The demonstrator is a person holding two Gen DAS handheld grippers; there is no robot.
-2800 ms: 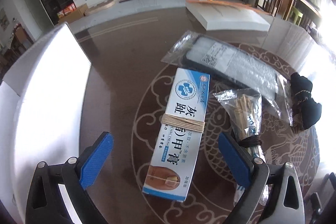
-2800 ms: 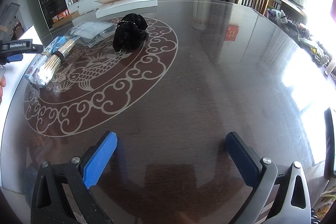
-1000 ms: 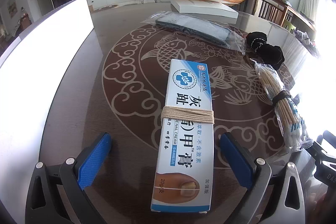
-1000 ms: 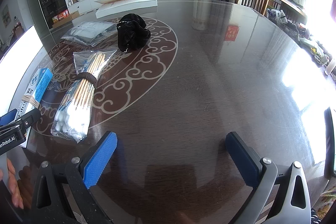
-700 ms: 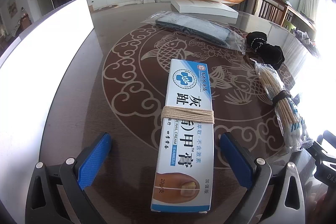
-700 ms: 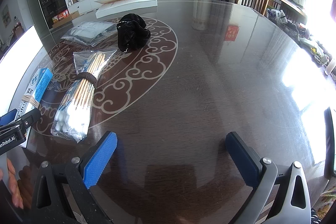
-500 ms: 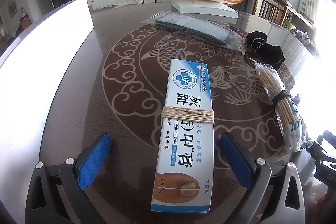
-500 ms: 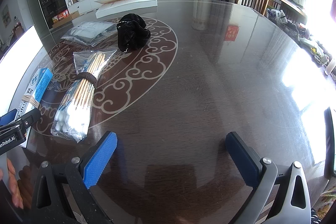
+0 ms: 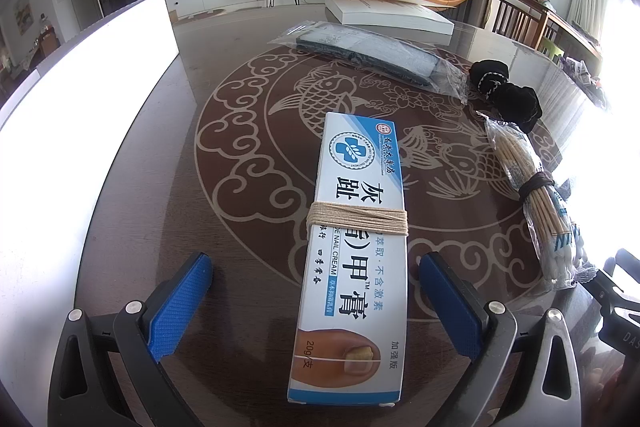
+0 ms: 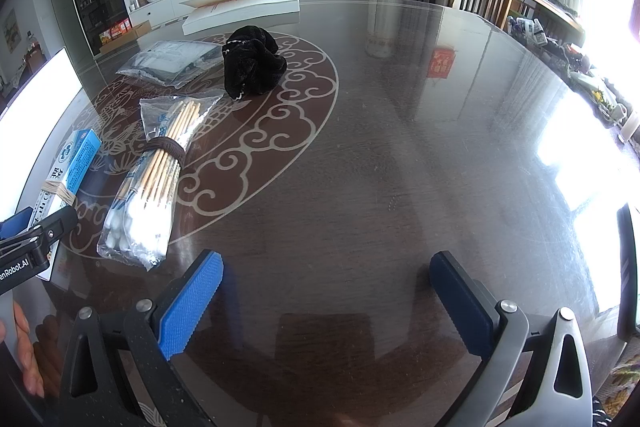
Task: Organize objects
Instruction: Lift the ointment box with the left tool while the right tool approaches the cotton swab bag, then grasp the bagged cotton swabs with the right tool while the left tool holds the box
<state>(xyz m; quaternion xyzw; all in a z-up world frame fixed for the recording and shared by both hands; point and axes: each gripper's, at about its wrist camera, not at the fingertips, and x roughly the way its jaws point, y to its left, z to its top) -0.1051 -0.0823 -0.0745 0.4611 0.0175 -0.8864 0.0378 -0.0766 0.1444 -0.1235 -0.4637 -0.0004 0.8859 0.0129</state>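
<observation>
Left hand-held gripper (image 9: 316,291) jaws wide apart, straddling the near end of the cream box (image 9: 354,223) without touching it. Box lies flat on the tabletop (image 9: 160,163), wrapped mid-length with tan string (image 9: 358,223). Swab pack (image 9: 536,203) to its right, bound by a dark band. Black cloth (image 10: 252,67) beyond the swabs; clear bag (image 9: 376,51) farther back. Right hand-held gripper (image 10: 326,301) jaws apart, over bare tabletop, holding nothing.
</observation>
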